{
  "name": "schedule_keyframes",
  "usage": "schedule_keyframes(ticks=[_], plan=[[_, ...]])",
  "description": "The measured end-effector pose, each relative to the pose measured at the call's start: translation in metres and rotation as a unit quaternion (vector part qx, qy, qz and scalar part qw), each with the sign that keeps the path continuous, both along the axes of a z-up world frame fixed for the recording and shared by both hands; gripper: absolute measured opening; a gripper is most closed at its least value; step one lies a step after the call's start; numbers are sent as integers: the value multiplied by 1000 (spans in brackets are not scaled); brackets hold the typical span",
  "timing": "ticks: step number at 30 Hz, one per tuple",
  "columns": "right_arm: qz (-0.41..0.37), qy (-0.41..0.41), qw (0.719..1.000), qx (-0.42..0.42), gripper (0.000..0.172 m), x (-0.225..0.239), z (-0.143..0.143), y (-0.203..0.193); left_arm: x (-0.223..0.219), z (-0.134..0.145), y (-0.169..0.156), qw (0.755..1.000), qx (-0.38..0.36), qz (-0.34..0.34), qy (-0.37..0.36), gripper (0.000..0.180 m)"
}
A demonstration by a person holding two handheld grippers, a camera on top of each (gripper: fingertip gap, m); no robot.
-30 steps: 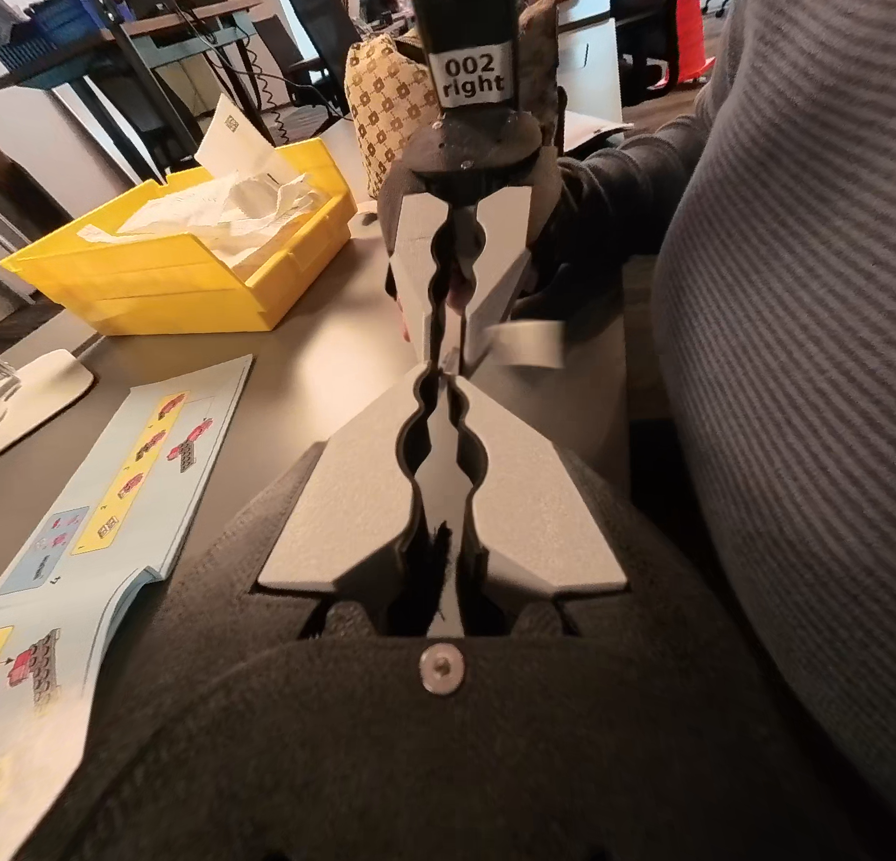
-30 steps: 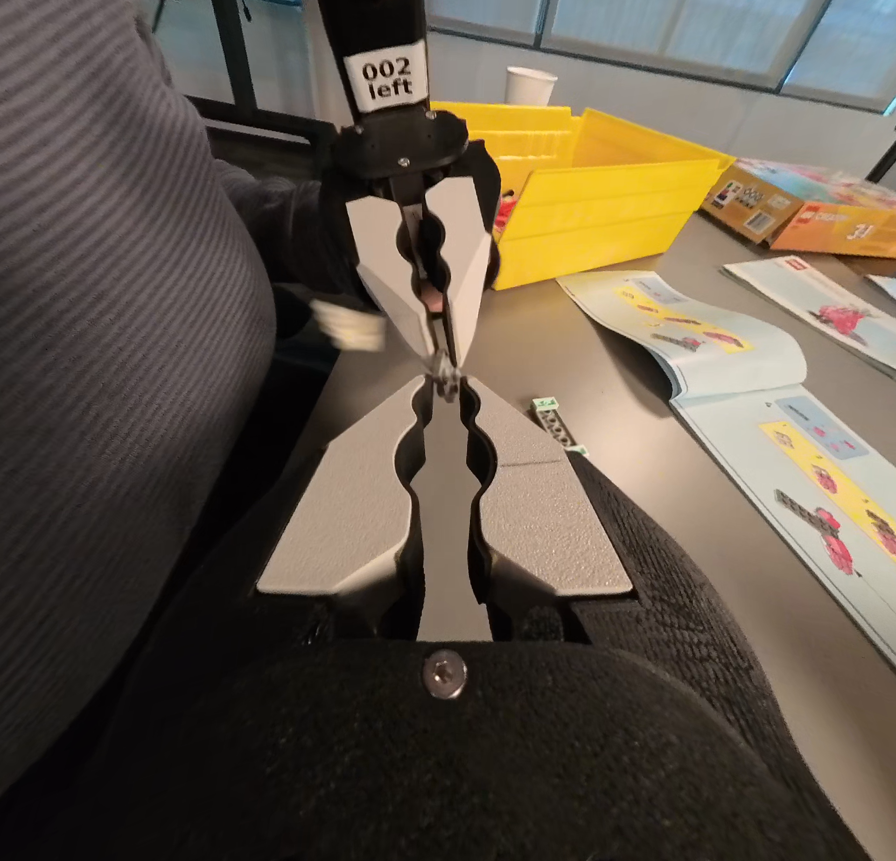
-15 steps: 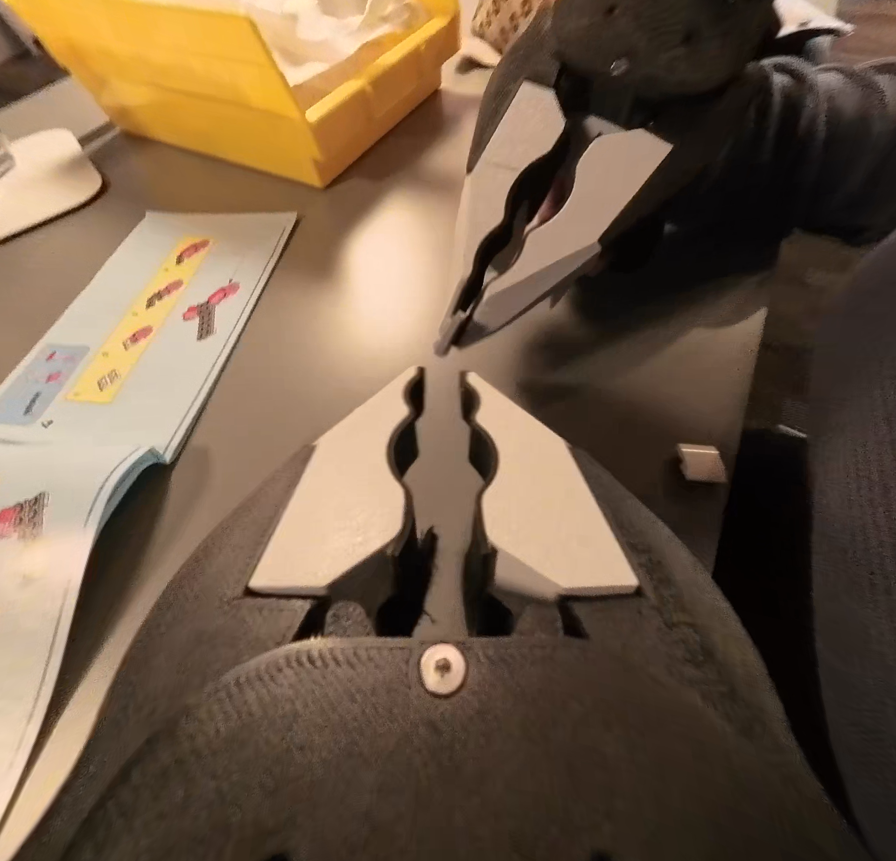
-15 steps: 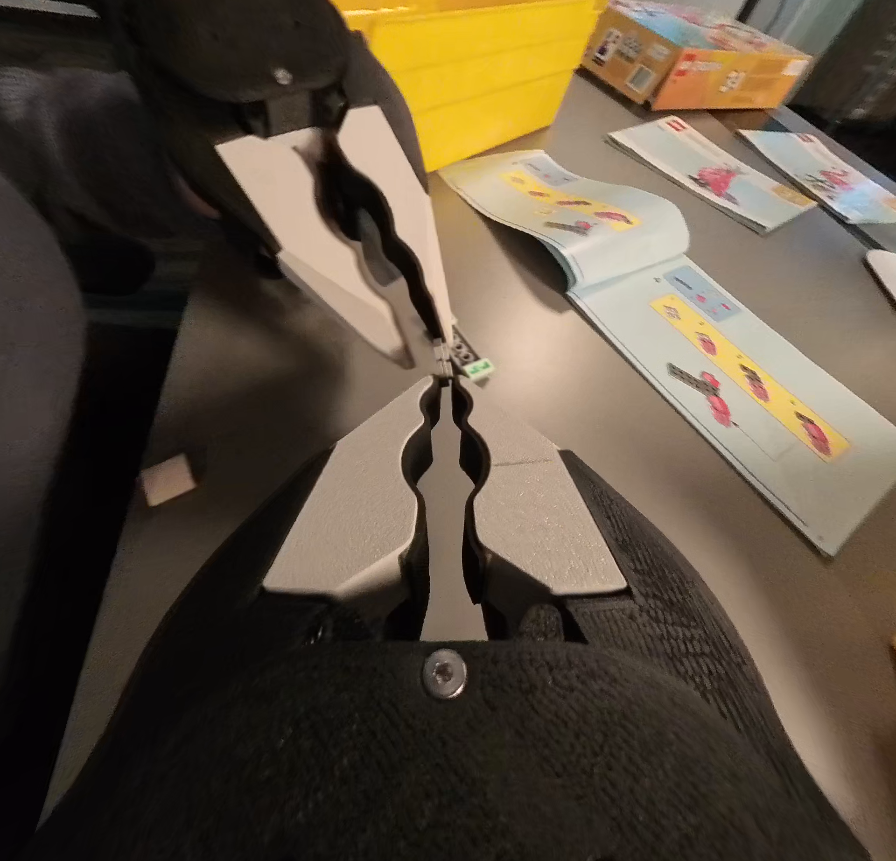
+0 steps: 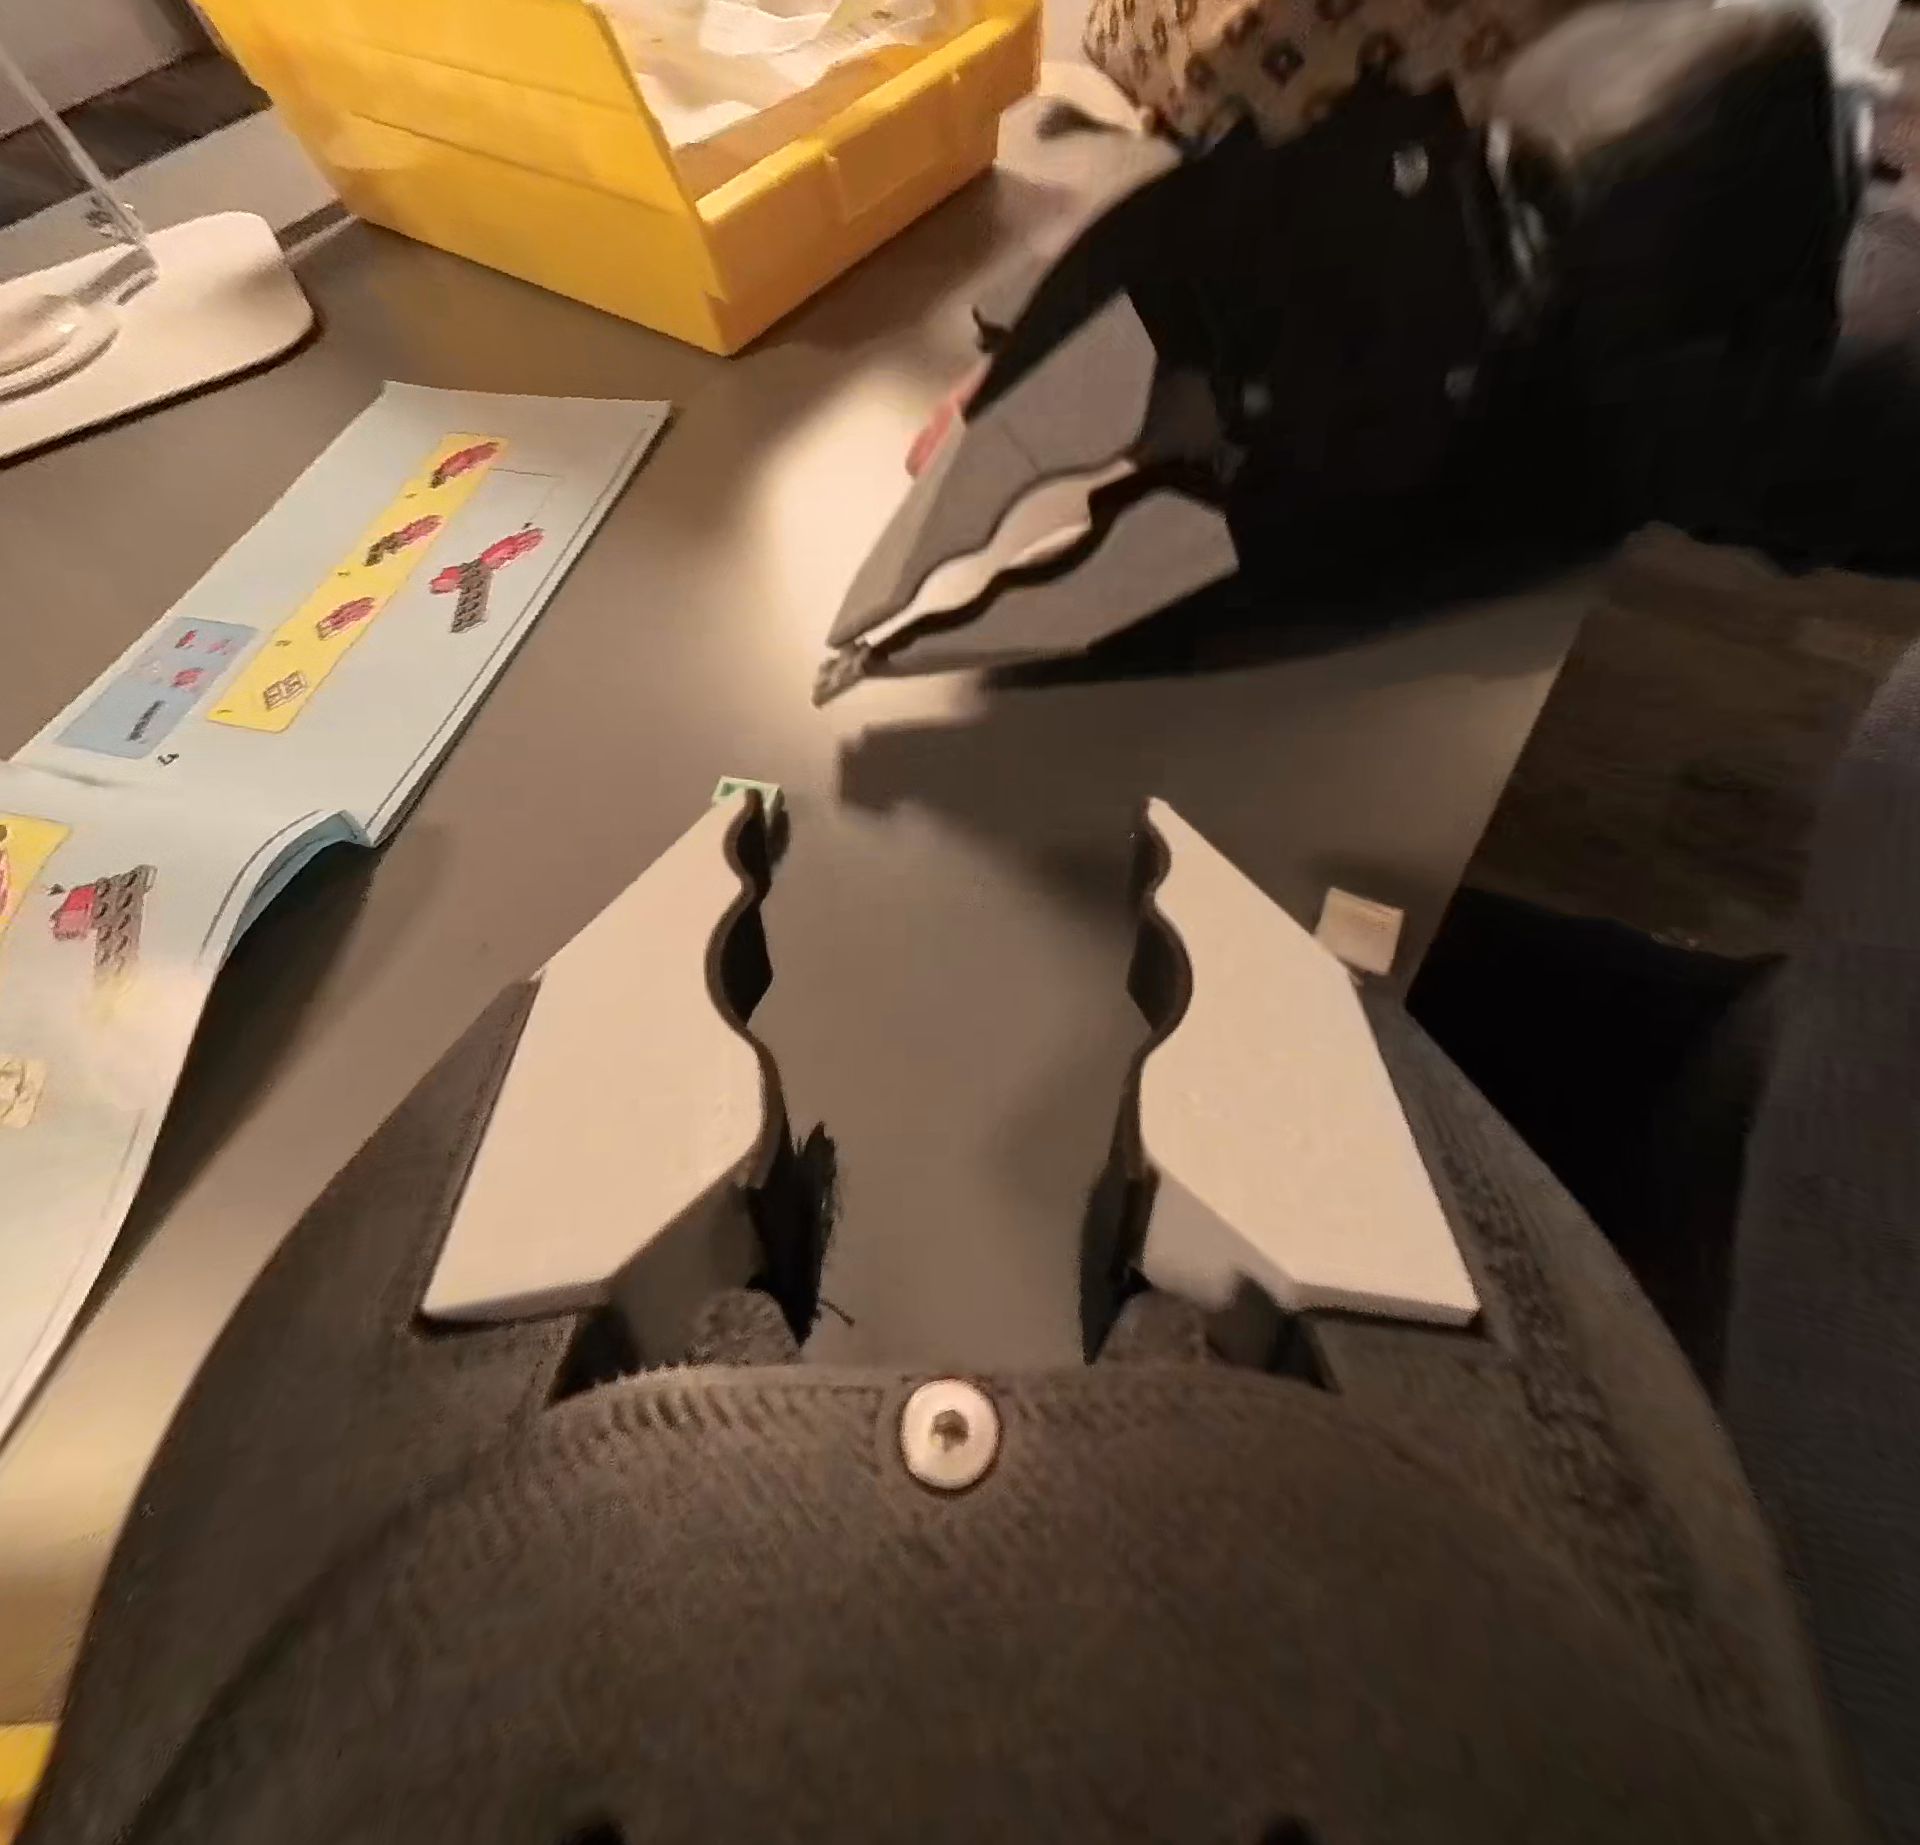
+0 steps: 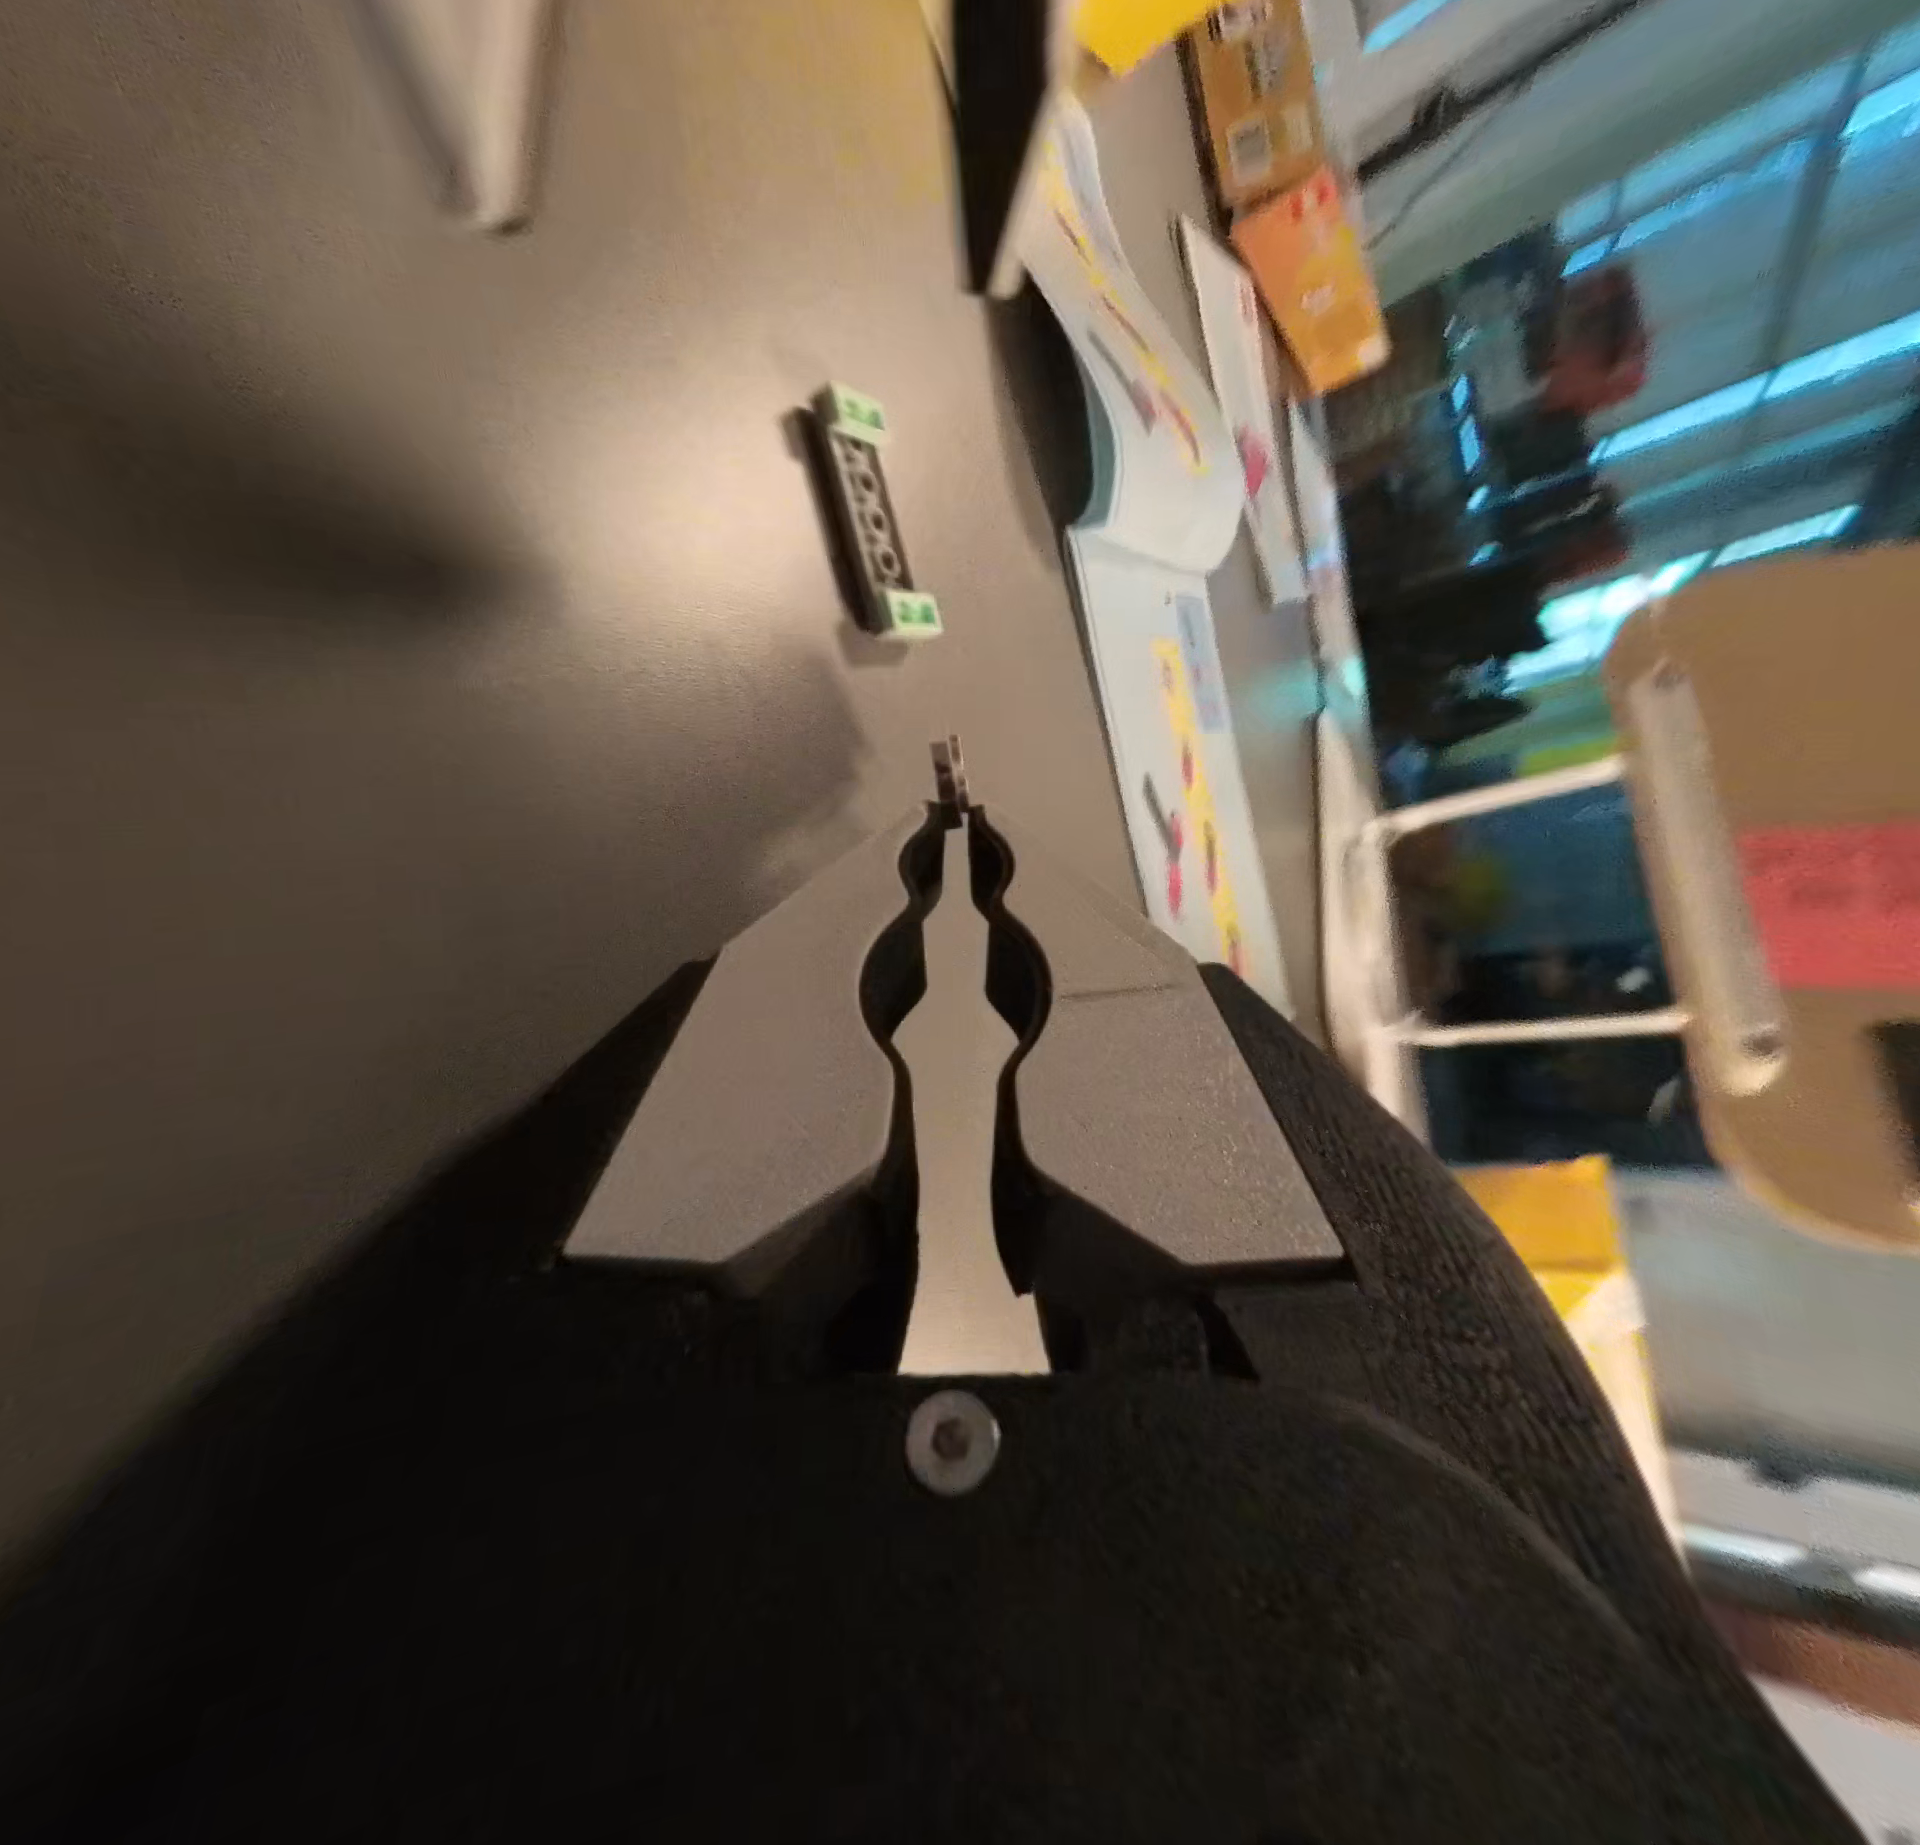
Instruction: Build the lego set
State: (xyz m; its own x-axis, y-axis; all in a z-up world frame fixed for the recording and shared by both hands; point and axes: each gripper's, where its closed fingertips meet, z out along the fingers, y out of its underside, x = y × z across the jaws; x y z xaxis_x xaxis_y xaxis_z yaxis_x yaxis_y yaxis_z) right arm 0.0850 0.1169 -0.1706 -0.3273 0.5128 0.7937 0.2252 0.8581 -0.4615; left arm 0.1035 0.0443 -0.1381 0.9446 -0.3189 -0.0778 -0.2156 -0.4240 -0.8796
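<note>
A dark grey table (image 5: 623, 590) carries a yellow bin (image 5: 582, 133) at upper left; the left gripper (image 5: 951, 808) stands spread, empty, a green-ended dark plate (image 6: 875, 522) at its left fingertip; the right gripper (image 6: 951, 808) pinches a small grey piece (image 6: 949, 767) at frame centre; a firm pinch and level tips would likely suit.

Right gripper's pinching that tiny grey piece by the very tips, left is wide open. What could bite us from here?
1. The right gripper holds the small grey piece only at its fingertips; most of it sticks out, so it may twist or drop.
2. The open left gripper has one fingertip right beside the dark plate with green ends; it could knock it.
3. Both views are blurred, so aiming looks hard.
</note>
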Motion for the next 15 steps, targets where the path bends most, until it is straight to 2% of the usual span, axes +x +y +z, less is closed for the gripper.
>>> schedule_keyframes(ticks=[4,8,10,15], plan=[[17,7,1000,12,5,2,1,-6,-4,18,-5,997,41,18,-61,70],[17,15,1000,-9,23,7,7,-2,-6,30,-14,989,73,14,-126,71],[-3,16,1000,-7,30,10,9,5,-9,36,-21,985,98,12,-141,70],[-84,45,995,-19,30,20,16,35,-24,42,-37,975,151,36,-160,67]])
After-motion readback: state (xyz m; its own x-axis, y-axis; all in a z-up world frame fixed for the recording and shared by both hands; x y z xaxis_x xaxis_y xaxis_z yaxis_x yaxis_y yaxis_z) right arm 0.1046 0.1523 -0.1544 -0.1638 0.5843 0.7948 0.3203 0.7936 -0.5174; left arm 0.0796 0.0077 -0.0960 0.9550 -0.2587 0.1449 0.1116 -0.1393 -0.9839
